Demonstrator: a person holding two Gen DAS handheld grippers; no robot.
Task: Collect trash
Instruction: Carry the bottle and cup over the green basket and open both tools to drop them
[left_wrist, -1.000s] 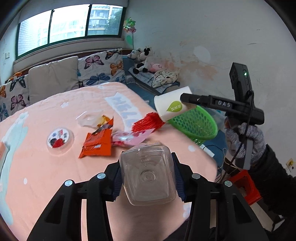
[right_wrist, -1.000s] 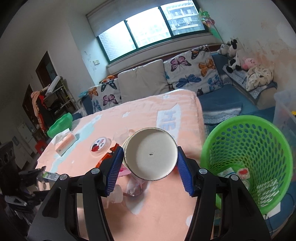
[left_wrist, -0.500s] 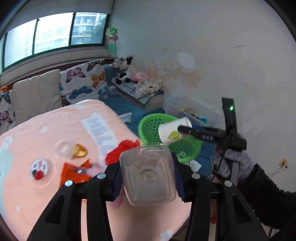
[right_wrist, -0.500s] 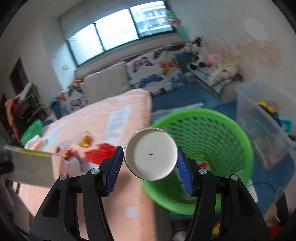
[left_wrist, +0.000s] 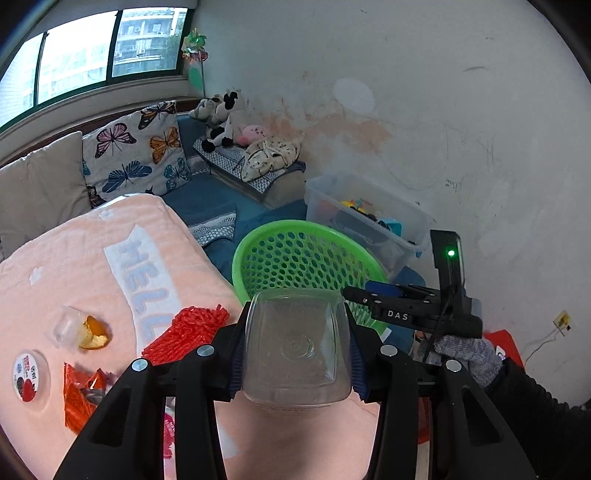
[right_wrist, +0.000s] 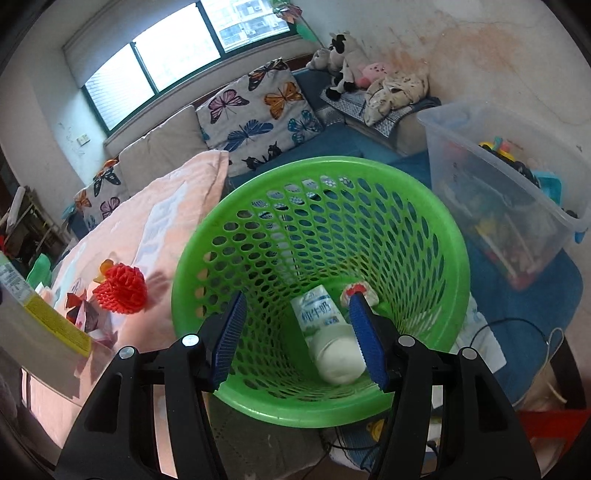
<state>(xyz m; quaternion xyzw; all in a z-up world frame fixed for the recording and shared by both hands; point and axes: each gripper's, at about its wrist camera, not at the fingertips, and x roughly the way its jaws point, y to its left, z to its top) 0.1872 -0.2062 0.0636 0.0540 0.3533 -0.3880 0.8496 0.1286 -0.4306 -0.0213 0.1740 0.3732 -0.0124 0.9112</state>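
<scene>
Left gripper (left_wrist: 295, 347) grips one clear jar (left_wrist: 297, 347), base facing camera, long axis along the fingers. Right gripper (right_wrist: 295, 332) open, empty, over one green basket (right_wrist: 436, 206); one white cup (right_wrist: 328, 332) inside lies base nearest.

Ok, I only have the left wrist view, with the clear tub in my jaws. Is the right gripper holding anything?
Observer: No. The right gripper is open, with nothing between its blue pads.
Operator: Where is it aimed?
Observer: Down into the mouth of the green basket.
Operator: Anything on the bottom? I only see the inner wall.
Observer: A white bottle with blue print lies there, next to a small red-and-white scrap.
</scene>
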